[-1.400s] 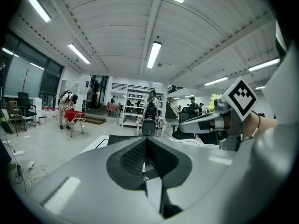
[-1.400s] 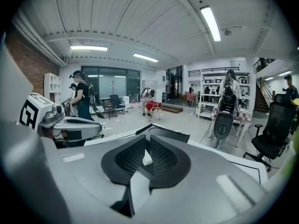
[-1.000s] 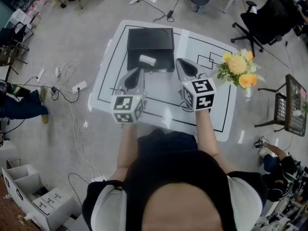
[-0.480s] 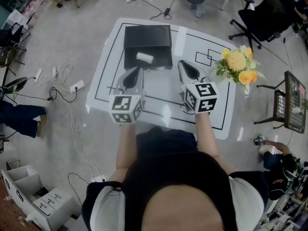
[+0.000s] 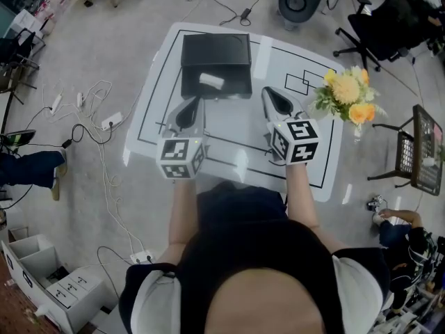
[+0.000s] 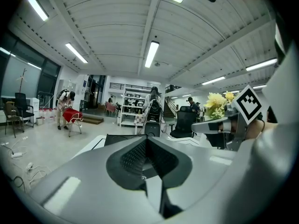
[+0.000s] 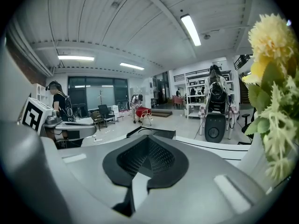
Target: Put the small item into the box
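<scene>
Currently left gripper (image 5: 192,105) and right gripper (image 5: 272,96) are both clenched, empty. Just ahead of the left gripper the small item (image 5: 212,81) lies inside the box (image 5: 217,53), long axis crosswise to it; right gripper sits farther off.
</scene>
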`<state>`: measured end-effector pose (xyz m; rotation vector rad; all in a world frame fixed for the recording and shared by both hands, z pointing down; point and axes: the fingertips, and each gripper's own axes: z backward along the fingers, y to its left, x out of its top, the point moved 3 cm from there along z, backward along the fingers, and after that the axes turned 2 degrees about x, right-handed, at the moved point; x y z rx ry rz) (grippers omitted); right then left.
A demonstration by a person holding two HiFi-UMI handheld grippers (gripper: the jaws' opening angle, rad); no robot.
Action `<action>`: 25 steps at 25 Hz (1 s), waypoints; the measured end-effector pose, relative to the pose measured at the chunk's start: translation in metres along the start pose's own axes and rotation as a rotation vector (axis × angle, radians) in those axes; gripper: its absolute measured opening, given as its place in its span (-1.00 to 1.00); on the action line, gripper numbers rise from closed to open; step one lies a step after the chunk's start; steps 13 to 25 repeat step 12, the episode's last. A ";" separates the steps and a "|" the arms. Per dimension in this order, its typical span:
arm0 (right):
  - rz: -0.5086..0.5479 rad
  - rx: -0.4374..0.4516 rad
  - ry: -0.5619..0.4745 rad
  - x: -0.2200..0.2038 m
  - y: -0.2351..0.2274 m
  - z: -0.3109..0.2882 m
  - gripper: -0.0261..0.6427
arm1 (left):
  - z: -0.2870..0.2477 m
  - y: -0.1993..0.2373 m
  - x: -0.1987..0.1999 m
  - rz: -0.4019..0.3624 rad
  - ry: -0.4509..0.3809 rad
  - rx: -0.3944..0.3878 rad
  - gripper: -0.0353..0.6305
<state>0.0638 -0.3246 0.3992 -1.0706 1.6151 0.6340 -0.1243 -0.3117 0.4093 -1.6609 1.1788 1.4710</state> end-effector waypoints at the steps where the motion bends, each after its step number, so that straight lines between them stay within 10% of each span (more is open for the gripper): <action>1: 0.000 0.001 0.002 -0.001 0.000 0.000 -0.92 | 0.000 0.001 -0.001 0.001 0.001 0.002 -0.87; 25: -0.003 0.003 0.020 -0.006 -0.002 -0.001 -0.92 | -0.005 0.003 -0.006 0.012 0.008 0.012 -0.87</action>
